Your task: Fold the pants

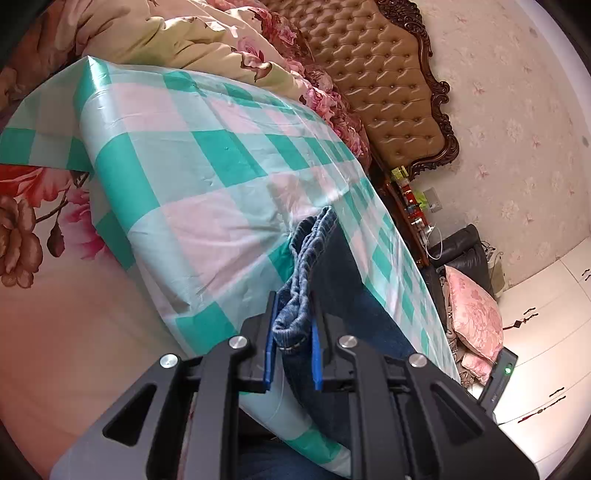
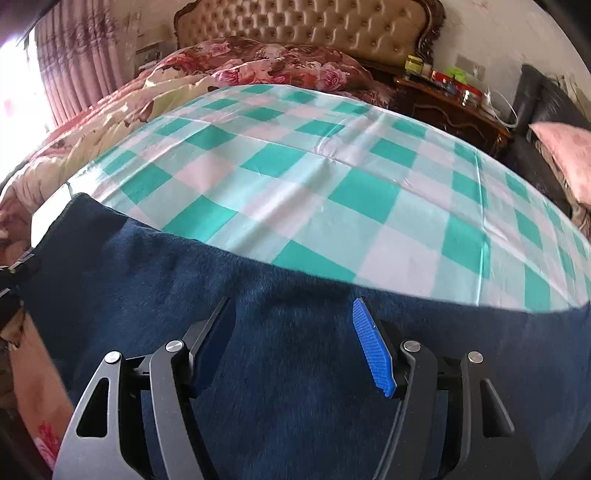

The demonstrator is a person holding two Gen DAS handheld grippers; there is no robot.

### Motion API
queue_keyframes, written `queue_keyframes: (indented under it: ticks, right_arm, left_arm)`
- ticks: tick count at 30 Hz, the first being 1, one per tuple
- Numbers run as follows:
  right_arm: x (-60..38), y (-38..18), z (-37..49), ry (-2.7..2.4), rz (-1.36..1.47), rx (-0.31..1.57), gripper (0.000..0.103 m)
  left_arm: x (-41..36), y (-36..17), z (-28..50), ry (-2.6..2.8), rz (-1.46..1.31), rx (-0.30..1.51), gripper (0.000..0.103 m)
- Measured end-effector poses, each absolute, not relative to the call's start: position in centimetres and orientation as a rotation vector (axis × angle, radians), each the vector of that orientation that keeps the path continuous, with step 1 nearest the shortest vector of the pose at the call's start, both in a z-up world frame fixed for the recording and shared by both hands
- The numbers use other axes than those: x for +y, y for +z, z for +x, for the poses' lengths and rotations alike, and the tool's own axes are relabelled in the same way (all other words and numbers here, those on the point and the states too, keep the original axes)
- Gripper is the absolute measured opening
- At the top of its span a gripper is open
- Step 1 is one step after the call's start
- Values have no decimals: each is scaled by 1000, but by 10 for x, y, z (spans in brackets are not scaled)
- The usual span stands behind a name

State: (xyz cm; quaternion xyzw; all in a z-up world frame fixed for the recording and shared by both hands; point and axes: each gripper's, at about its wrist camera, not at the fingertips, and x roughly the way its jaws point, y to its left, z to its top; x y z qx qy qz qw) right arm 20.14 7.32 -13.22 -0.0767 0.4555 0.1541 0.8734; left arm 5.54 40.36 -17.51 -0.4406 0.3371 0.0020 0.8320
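The pants are held at a bunched denim edge, with stitching visible, between the blue pads of the left tongs, which are clamped onto that fold. From there the fabric is seen running forward over the green-and-white checked sheet spread on the bed. In the right wrist view, the dark blue cloth of the pants is spread flat beneath the right tongs, whose jaws are held wide apart above it, with nothing gripped; whether their tips touch the cloth cannot be told. The checked sheet extends beyond the pants toward a tufted headboard.
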Motion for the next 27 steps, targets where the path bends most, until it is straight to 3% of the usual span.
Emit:
queue_keyframes:
  ticks: [11, 13, 17, 23, 27]
  right_arm:
    - [63, -138, 194, 292, -181, 979, 62]
    - [64, -147, 197, 296, -198, 1004, 67]
    - [50, -139, 201, 353, -93, 1025, 67]
    - [-22, -112, 208, 417, 248, 1106, 68]
    - [-93, -95, 199, 383, 413, 1096, 69]
  left_arm:
    - [403, -158, 57, -3, -902, 696, 15]
    - [400, -150, 58, 9, -878, 695, 15]
    - [372, -111, 59, 58, -683, 696, 15]
    - [261, -33, 67, 75, -212, 672, 15]
    - [137, -14, 69, 7, 122, 614, 15]
